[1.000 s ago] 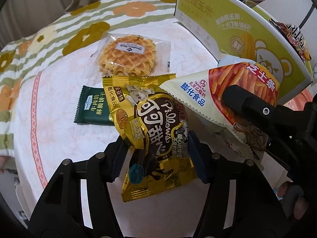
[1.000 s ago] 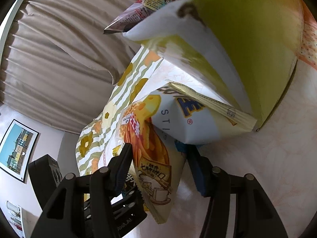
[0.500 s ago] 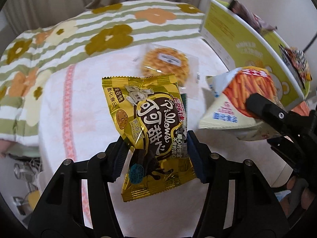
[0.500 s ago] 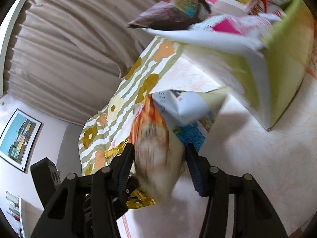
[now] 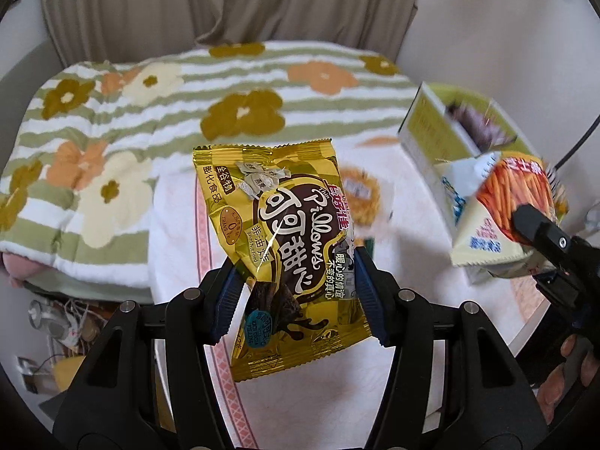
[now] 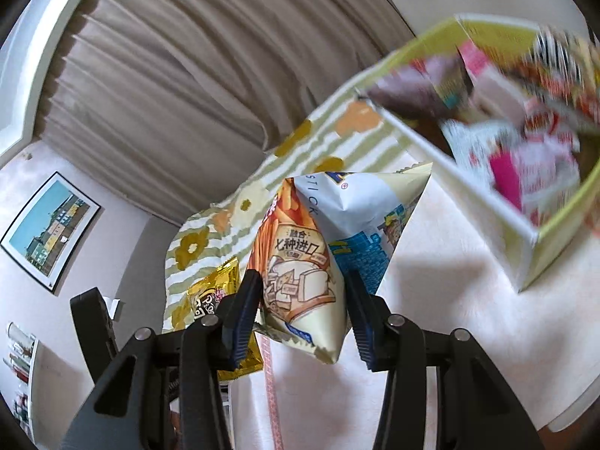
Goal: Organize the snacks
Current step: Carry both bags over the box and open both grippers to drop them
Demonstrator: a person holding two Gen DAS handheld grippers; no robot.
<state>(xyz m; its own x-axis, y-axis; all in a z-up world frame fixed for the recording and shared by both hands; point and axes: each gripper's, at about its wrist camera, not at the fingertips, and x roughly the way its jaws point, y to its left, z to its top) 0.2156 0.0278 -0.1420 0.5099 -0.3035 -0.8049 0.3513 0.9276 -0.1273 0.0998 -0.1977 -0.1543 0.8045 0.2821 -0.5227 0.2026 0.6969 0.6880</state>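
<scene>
I see the cocoa snack bag [image 5: 285,247] above the bench [image 5: 176,225] | stick snack bag [image 6: 330,247] to its right, lifted beside the snack box [image 6: 525,247] | box on bench's right part, packets inside | waffle packet [image 5: 362,197] on bench behind cocoa bag | floral blanket [image 5: 168,112] at the far side

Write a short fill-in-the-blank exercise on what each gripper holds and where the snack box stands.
1. The left gripper is shut on a ____-coloured snack bag.
2. The right gripper grips the cheese stick bag, whose picture shows orange ____.
3. The yellow-green box already contains ____.

Missing words: gold; sticks; snacks
</scene>
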